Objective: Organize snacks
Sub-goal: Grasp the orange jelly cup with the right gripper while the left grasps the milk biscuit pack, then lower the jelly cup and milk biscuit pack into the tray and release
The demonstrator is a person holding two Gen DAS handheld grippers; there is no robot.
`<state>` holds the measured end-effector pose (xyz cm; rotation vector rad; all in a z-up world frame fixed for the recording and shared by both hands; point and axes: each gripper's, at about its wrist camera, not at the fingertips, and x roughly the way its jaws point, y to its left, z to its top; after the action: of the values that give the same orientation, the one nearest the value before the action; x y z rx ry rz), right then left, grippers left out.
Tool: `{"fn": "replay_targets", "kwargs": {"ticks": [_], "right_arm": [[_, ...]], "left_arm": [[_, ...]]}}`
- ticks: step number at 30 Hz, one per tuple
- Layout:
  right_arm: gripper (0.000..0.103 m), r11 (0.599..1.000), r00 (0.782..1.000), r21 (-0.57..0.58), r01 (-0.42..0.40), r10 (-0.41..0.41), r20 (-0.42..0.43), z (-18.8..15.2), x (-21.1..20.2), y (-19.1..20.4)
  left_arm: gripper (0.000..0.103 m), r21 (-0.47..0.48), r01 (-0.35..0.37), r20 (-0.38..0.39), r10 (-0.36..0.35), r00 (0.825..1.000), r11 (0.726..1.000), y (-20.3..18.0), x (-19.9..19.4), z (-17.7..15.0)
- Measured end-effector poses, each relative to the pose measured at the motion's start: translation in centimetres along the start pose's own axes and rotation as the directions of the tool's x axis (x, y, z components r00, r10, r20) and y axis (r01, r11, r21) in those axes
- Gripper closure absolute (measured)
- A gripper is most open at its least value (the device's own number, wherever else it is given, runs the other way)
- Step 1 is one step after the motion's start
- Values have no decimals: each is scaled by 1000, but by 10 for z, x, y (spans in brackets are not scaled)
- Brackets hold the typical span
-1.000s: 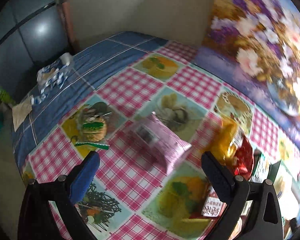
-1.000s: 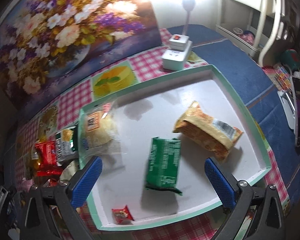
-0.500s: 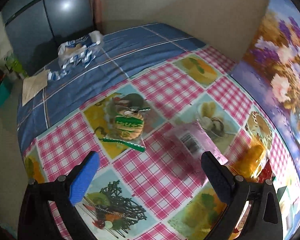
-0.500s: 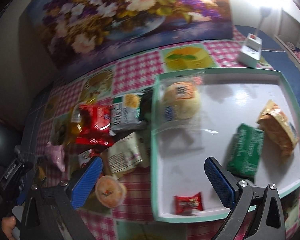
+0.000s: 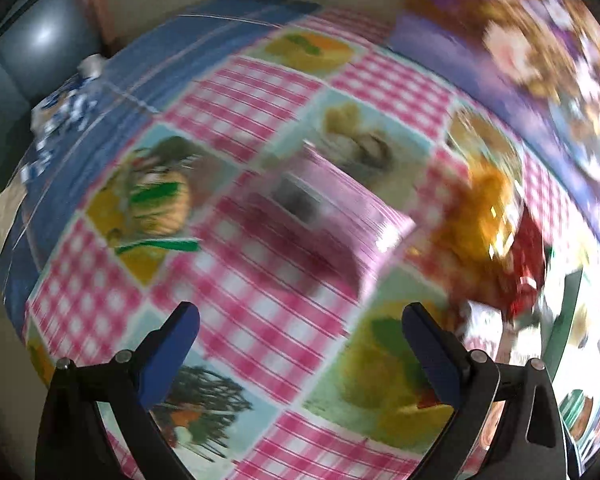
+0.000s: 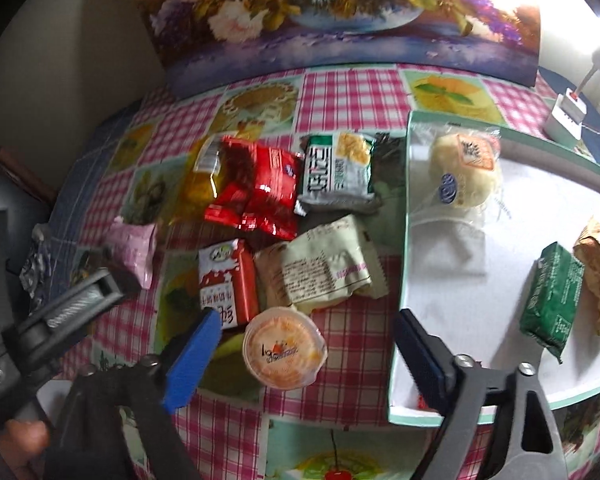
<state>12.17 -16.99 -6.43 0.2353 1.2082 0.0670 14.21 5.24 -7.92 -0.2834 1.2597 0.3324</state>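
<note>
At lower centre of the right wrist view the right gripper (image 6: pixel 306 336), jaws just closing yet still wide and touching nothing, hangs above an orange jelly cup (image 6: pixel 285 353), with the heaped snack packets (image 6: pixel 260 188) beyond and the white tray (image 6: pixel 404 216) at right; the left gripper (image 5: pixel 300 336) gapes empty.

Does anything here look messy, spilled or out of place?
Nothing is spilled or torn. The oddity is the jumbled heap of snack packets overlapping on the checked tablecloth, beside the white tray with a green rim, where only a few snacks lie.
</note>
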Motion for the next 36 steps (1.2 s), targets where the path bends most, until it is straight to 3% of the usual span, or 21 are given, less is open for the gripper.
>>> {"fn": "replay_targets", "kwargs": {"ticks": [11, 19, 23, 32, 34, 36], "right_arm": [[25, 999, 998, -50, 9, -12, -64, -7, 20, 10], [51, 998, 998, -51, 29, -32, -53, -5, 18, 7], [51, 999, 998, -37, 22, -24, -55, -4, 17, 2], [51, 999, 997, -18, 27, -29, -65, -4, 17, -4], [51, 1000, 997, -18, 26, -27, -66, -4, 17, -5], [51, 1000, 997, -16, 24, -25, -66, -4, 17, -4]], "left_arm": [[2, 63, 59, -54, -56, 997, 996, -29, 7, -3], [2, 123, 151, -60, -145, 988, 981, -58, 8, 1], [2, 157, 221, -79, -210, 974, 963, -81, 11, -1], [3, 247, 196, -76, -182, 980, 949, -114, 23, -9], [6, 257, 189, -76, -175, 982, 948, -120, 26, -10], [28, 261, 184, -79, -169, 983, 948, -120, 29, -9]]}}
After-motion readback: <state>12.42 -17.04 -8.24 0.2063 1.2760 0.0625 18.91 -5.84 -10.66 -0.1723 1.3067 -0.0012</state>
